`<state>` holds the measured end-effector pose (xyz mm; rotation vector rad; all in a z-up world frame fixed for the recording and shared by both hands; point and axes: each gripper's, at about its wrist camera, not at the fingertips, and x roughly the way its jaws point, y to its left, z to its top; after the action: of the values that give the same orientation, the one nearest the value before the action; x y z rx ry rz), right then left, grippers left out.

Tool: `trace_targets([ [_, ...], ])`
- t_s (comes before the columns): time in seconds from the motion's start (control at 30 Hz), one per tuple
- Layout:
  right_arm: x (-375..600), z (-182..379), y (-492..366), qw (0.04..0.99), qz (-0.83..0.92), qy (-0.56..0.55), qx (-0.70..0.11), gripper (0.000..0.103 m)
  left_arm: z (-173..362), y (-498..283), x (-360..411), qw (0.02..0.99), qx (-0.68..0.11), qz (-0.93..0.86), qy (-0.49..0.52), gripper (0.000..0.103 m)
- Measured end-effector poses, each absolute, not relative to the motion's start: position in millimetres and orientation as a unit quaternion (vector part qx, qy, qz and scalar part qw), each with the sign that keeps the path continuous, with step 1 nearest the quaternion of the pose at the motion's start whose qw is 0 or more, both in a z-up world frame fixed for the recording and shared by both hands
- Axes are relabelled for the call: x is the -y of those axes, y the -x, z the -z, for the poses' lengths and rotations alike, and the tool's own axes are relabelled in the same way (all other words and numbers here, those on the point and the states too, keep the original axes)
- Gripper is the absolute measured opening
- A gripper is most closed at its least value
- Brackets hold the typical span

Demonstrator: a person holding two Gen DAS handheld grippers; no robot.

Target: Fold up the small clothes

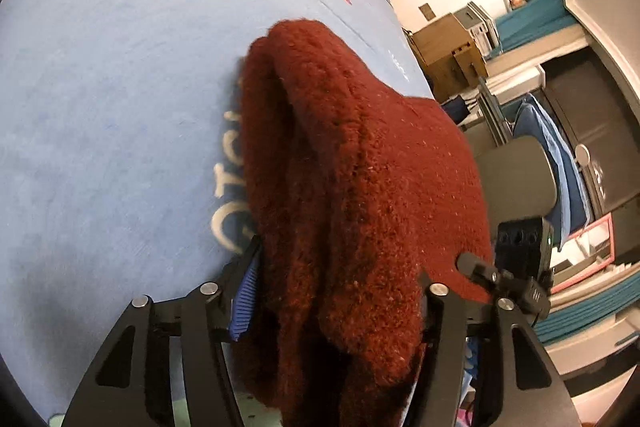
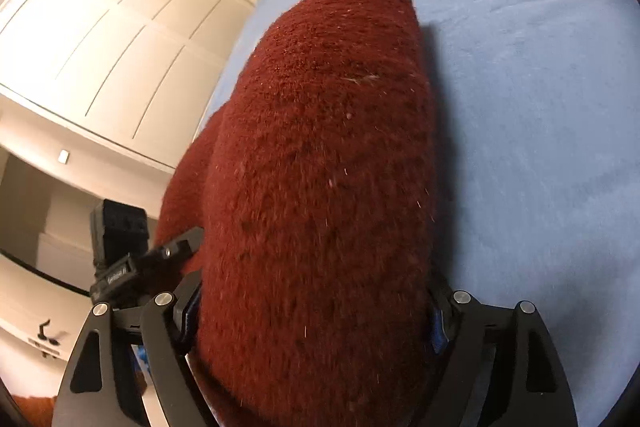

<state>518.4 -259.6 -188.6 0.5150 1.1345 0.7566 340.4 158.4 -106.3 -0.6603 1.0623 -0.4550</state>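
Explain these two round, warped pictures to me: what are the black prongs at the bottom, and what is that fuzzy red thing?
No robot here: a person holds a two-finger clamp in each hand, each with a wide-angle camera looking along its black fingers. One picture comes from the left gripper, the other from the right gripper. The fuzzy dark red knitted garment fills the gap between each pair of fingers and drapes forward onto a light blue bedsheet with small printed shapes. Each clamp appears to grip a thick bunch of it. In the left picture, the black block at right is the right gripper.
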Motion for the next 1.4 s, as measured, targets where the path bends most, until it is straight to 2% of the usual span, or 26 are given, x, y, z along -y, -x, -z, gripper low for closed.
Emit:
trace_targets([
  [0.13, 272, 182, -499, 0.754, -0.346, -0.213, -0.516, 0.086, 107, -332, -163, 0.790, -0.497, 0.197, 0.300, 0.061],
  [0.27, 288, 183, -483, 0.764, -0.333, -0.184, -0.521, 0.088, 94, -321, -164, 0.798, -0.495, 0.176, 0.295, 0.061],
  [0.47, 283, 178, -467, 0.790, -0.294, -0.145, -0.518, 0.088, 71, -312, -135, 0.831, -0.493, 0.120, 0.230, 0.061],
  [0.67, 269, 162, -459, 0.808, -0.235, -0.122, -0.526, 0.088, 53, -287, -131, 0.851, -0.467, 0.072, 0.227, 0.061],
  [1.0, 250, 131, -425, 0.823, -0.144, -0.112, -0.538, 0.088, -13, -236, -120, 0.890, -0.419, 0.026, 0.177, 0.062],
  [1.07, 253, 123, -410, 0.827, -0.133, -0.119, -0.534, 0.088, -17, -225, -114, 0.894, -0.413, 0.018, 0.170, 0.067],
  [1.13, 256, 113, -395, 0.831, -0.128, -0.120, -0.528, 0.089, -21, -211, -107, 0.897, -0.411, 0.014, 0.160, 0.067],
  [1.2, 258, 105, -378, 0.837, -0.123, -0.118, -0.520, 0.089, -21, -199, -100, 0.898, -0.412, 0.009, 0.153, 0.072],
  [1.23, 258, 102, -370, 0.839, -0.120, -0.117, -0.517, 0.089, -21, -190, -97, 0.899, -0.411, 0.006, 0.150, 0.077],
  [1.33, 257, 89, -341, 0.849, -0.117, -0.112, -0.503, 0.089, -21, -167, -85, 0.905, -0.404, -0.001, 0.132, 0.080],
  [1.4, 258, 82, -326, 0.855, -0.117, -0.105, -0.494, 0.089, -21, -155, -77, 0.909, -0.400, -0.005, 0.117, 0.085],
])
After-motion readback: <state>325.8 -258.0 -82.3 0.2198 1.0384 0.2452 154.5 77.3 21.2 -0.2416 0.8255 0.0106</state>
